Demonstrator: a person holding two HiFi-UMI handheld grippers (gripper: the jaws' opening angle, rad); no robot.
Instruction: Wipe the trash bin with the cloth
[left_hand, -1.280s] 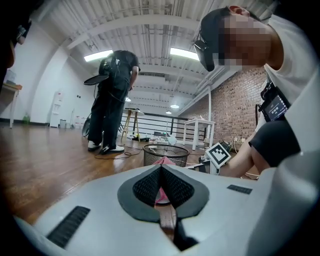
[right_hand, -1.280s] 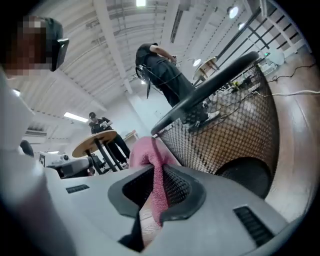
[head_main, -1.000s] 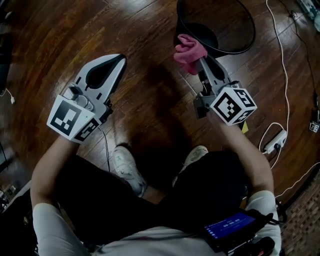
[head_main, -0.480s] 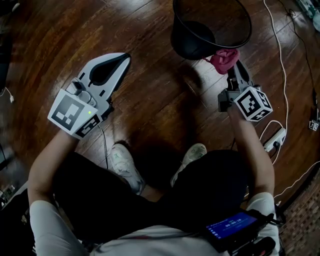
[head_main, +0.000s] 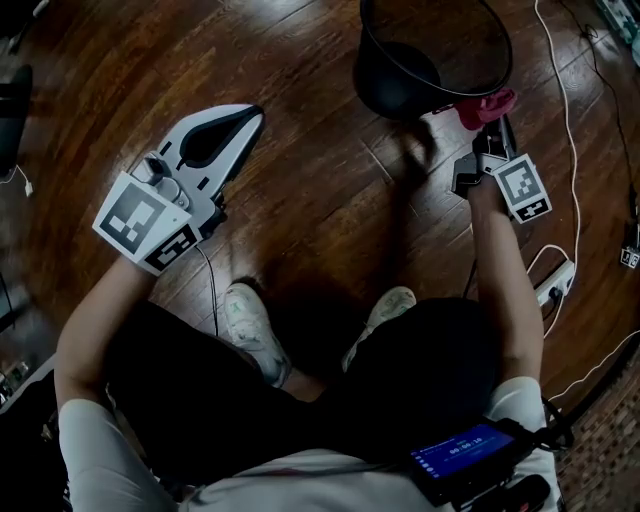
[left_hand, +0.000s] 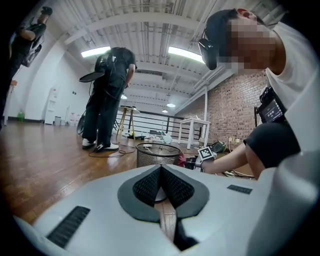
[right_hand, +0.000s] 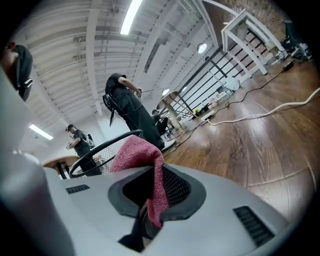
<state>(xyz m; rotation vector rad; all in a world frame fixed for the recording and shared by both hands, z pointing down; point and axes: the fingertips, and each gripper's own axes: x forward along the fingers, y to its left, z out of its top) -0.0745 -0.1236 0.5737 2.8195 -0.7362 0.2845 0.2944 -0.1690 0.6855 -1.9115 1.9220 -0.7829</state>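
Observation:
A black mesh trash bin stands on the wood floor at the top of the head view. My right gripper is shut on a pink cloth, which it presses against the bin's right outer wall near the rim. In the right gripper view the cloth hangs between the jaws and the bin's rim curves to the left. My left gripper is shut on nothing, well left of the bin. The left gripper view shows the bin ahead in the distance.
A white cable and a power strip lie on the floor to the right of my right arm. My two feet rest below the grippers. People stand in the background, with a white table by a brick wall.
My right gripper carried the cloth from the bin's front left side round to its right side. The left gripper stayed put.

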